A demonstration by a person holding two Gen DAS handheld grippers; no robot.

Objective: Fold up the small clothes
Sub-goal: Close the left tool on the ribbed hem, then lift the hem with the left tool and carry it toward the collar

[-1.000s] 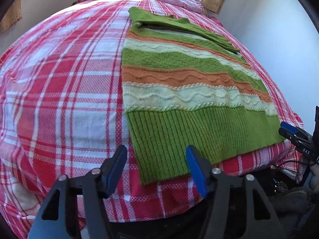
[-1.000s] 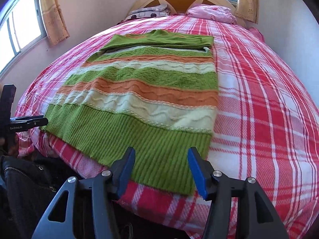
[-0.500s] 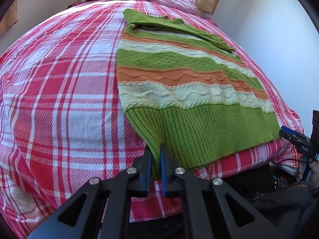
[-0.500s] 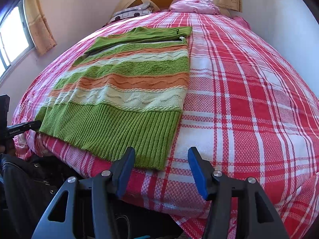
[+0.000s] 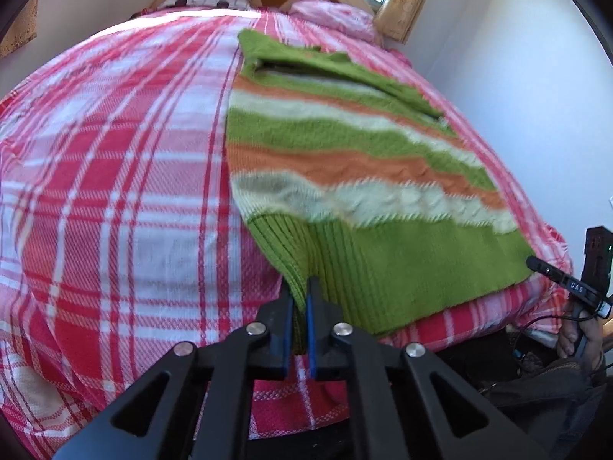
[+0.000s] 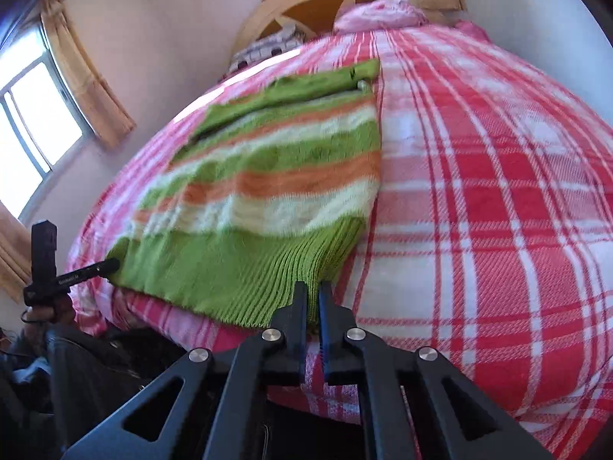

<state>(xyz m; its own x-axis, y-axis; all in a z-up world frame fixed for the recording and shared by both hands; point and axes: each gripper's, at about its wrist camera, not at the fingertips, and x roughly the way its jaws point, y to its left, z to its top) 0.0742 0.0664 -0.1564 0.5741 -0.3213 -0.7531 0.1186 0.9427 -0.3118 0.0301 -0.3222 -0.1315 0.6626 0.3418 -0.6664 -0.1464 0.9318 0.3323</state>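
A knitted sweater striped in green, orange and cream (image 5: 345, 176) lies flat on the bed's red-and-white plaid cover (image 5: 115, 191), sleeves folded across its top end, filling the centre and right of the left wrist frame. Its ribbed green hem (image 6: 237, 268) sits at the near edge of the bed, probably so both corners can be lifted together for a fold toward the collar. The left gripper (image 5: 300, 306), lower centre, has its jaws clenched on 1 hem corner, fabric pinched between the blue pads. The right gripper (image 6: 313, 306) likewise grips the other corner, jaws nearly together.
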